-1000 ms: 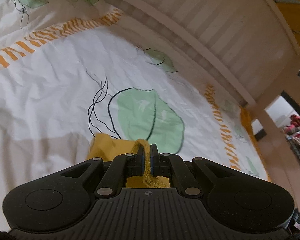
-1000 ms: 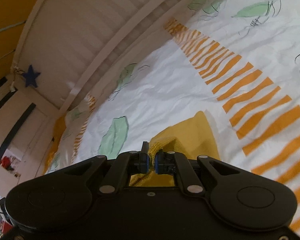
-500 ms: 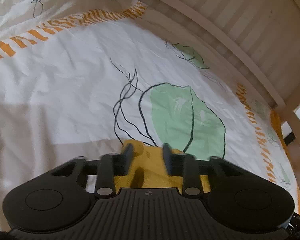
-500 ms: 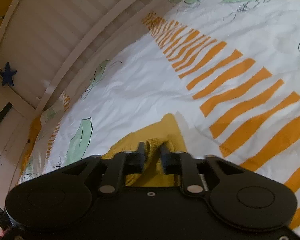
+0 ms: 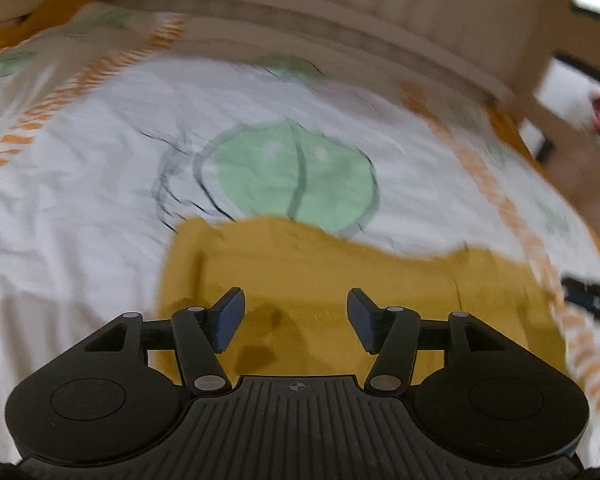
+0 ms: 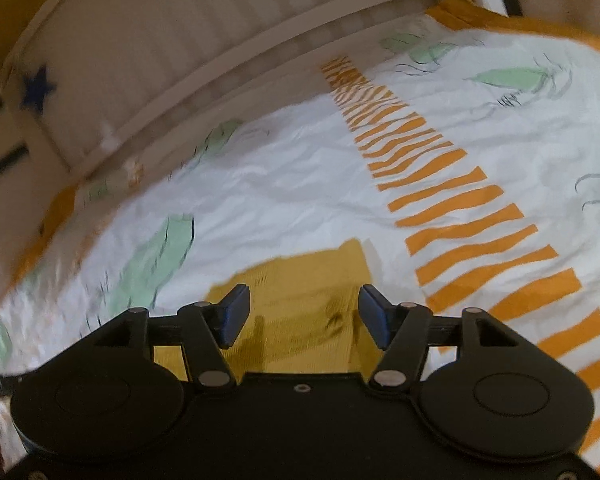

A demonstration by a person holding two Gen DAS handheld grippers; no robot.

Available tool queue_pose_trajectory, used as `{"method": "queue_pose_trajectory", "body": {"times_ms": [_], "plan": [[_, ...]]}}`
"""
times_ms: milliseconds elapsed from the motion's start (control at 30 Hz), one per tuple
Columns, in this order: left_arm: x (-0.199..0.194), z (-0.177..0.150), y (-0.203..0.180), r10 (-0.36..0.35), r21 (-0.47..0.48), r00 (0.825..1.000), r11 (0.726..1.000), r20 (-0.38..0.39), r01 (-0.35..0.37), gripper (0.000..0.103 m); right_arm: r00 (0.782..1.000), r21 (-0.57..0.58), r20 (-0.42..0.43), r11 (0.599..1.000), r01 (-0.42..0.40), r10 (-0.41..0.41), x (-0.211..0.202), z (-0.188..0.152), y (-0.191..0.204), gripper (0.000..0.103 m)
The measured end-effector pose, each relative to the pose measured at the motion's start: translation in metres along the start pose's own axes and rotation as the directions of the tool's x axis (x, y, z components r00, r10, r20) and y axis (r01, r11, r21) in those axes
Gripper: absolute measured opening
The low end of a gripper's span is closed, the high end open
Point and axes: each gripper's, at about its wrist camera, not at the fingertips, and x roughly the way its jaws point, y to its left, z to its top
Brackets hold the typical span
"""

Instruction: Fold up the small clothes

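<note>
Left gripper [image 5: 296, 314], lower centre of the left wrist view: jaws apart and opening, blue pads [image 5: 229, 316] clear of the cloth. Nothing pinched between them; the mustard-yellow garment [image 5: 340, 280] lies flat below and beyond the gap, released. It spreads across the lower middle of the frame, its far edge running from left of centre toward the right side. View is motion-blurred.

Right gripper [image 6: 304, 314], lower centre of the right wrist view: jaws likewise parted and opening, pads [image 6: 374, 318] free. Same garment [image 6: 300, 280] seen between and past the fingers, a corner reaching up to just right of centre. Dark shadows of the fingers fall on the fabric.

Garment rests on a white bedsheet [image 5: 80, 200] printed with green leaf shapes and thin black line drawings. A large green leaf [image 5: 296, 176] sits just beyond the garment's far edge, mid-frame in the left view. A band of orange stripes [image 6: 460, 208] runs diagonally from upper centre to lower right in the right view, just beside the garment's right edge.

Pale slatted bed frame [image 6: 180, 40] curves across the top of both views. Dark blue star [image 6: 38, 90] on it, upper left of the right view.
</note>
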Motion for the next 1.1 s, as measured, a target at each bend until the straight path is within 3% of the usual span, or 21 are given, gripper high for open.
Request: {"method": "queue_pose_trajectory", "body": {"times_ms": [100,300,500,667,900,1100], "plan": [[0.017,-0.011,-0.005,-0.011,0.045,0.998,0.999,-0.063,0.014,0.055,0.999,-0.107,-0.029,0.994,0.022,-0.025,-0.004,-0.01,0.02,0.066],[0.037,-0.012,0.001,-0.032,0.037,0.988,0.999,-0.151,0.038,0.056,0.995,-0.274,-0.097,0.962,0.002,-0.029,0.005,-0.031,0.068,0.066],[0.043,-0.012,0.008,-0.093,0.0,0.978,0.996,-0.187,0.095,0.072,0.986,-0.394,-0.161,0.919,-0.023,-0.044,0.029,-0.047,0.106,0.069],[0.044,-0.013,0.003,-0.095,0.012,0.977,0.995,-0.19,0.1,0.079,0.975,-0.457,-0.193,0.89,0.012,-0.112,0.057,-0.052,0.12,0.074],[0.044,-0.011,0.004,-0.101,-0.001,0.975,0.995,-0.196,0.103,0.079,0.967,-0.427,-0.197,0.902,0.061,-0.158,0.097,-0.025,0.117,0.085],[0.045,-0.009,0.003,-0.1,0.001,0.974,0.995,-0.202,0.102,0.079,0.963,-0.307,-0.214,0.947,0.092,-0.163,0.12,0.001,0.108,0.084]]}}
